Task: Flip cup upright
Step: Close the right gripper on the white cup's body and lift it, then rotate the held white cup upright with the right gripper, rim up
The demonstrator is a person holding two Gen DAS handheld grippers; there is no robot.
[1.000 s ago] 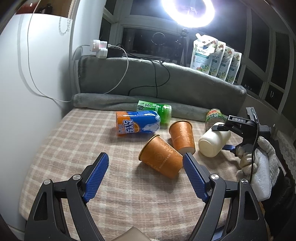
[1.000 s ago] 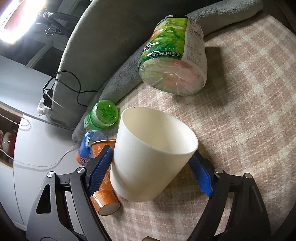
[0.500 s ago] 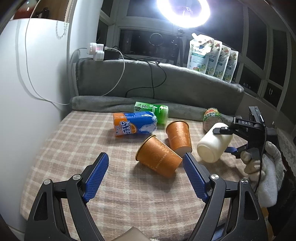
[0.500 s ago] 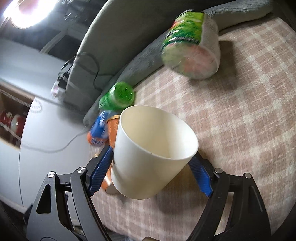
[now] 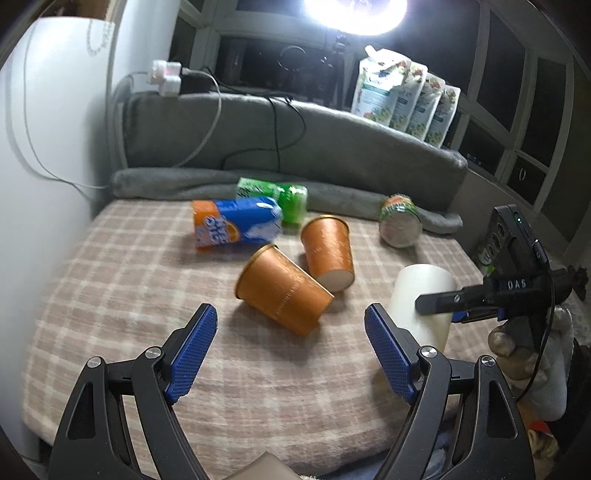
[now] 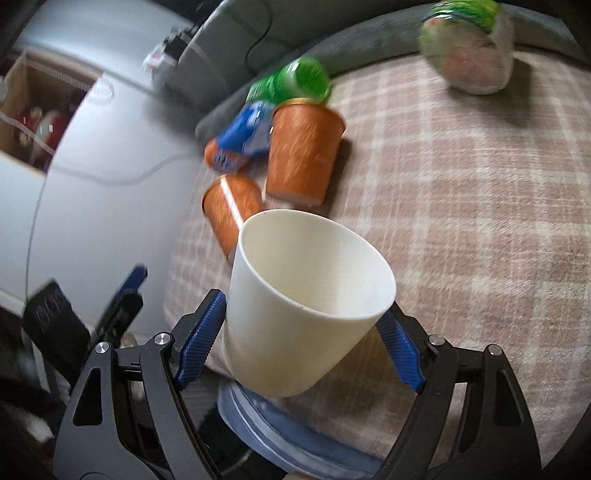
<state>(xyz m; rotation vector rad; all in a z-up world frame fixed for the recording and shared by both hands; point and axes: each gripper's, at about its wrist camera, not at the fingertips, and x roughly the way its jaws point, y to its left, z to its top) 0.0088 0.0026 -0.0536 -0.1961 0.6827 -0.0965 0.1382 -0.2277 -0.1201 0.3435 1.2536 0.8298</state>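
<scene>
I see a bright ring light (image 5: pixel 364 14) glaring above dark windows (image 5: pixel 506 81). A grey cushioned backrest (image 5: pixel 295 147) runs behind the plaid-covered bed (image 5: pixel 122 280), and a white wall (image 5: pixel 44 155) stands on the left.

white cup (image 6: pixel 306 306) lifted, tipped upright from sideways

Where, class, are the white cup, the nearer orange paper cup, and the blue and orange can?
white cup (image 6: pixel 295 317), right wrist view, on its outer side wall
nearer orange paper cup (image 5: pixel 284 291), left wrist view, mid-side
blue and orange can (image 5: pixel 236 225), left wrist view, on its label
</scene>
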